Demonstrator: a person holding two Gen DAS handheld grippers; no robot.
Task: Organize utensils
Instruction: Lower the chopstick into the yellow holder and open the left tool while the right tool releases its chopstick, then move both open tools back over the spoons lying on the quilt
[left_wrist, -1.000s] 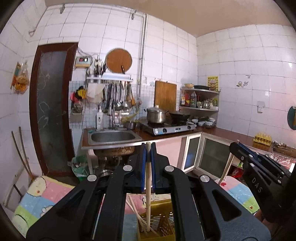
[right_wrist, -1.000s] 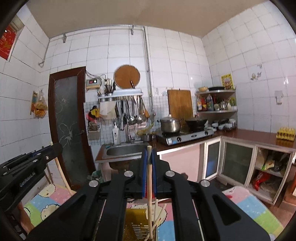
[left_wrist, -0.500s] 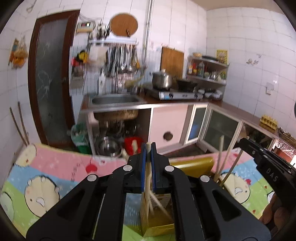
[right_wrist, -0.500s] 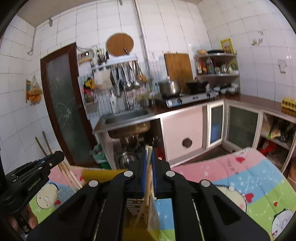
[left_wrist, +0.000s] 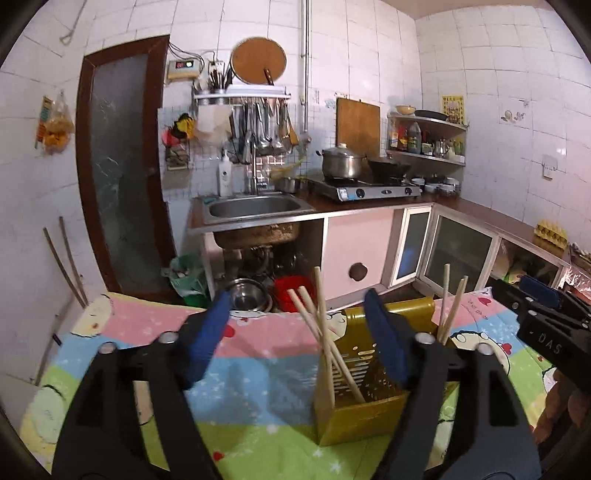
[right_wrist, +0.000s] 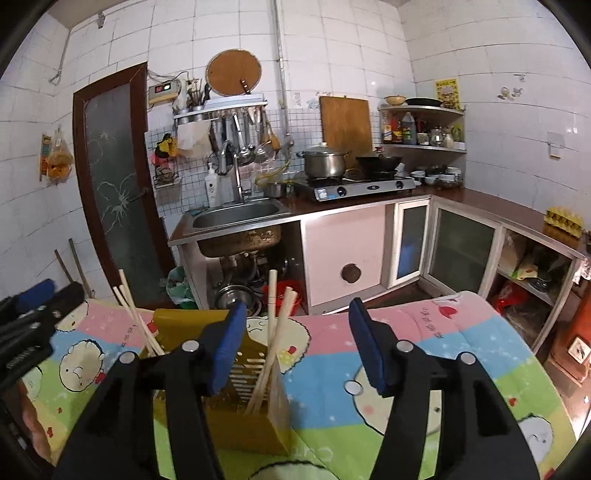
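Note:
A yellow slotted utensil holder (left_wrist: 364, 406) stands on a cartoon-print cloth; it also shows in the right wrist view (right_wrist: 242, 417). Several wooden chopsticks (left_wrist: 321, 332) lean in its near compartment, and others (left_wrist: 448, 306) stand in its far one. In the right wrist view chopsticks (right_wrist: 273, 332) stand in the near side and more (right_wrist: 136, 317) at the far left. My left gripper (left_wrist: 297, 328) is open and empty just above the holder. My right gripper (right_wrist: 297, 332) is open and empty over the holder's right side. Each gripper shows at the edge of the other's view.
The cartoon-print cloth (left_wrist: 258, 369) covers the table. Behind stand a sink (left_wrist: 255, 206), a gas stove with a pot (left_wrist: 341, 162) and wok, hanging ladles, a corner shelf of bottles, low cabinets, a brown door (left_wrist: 122, 177) and an egg carton (right_wrist: 563, 216).
Both grippers were shut on a chopstick each and lowered them into the holder. Now both have opened, and the chopsticks stand in the holder.

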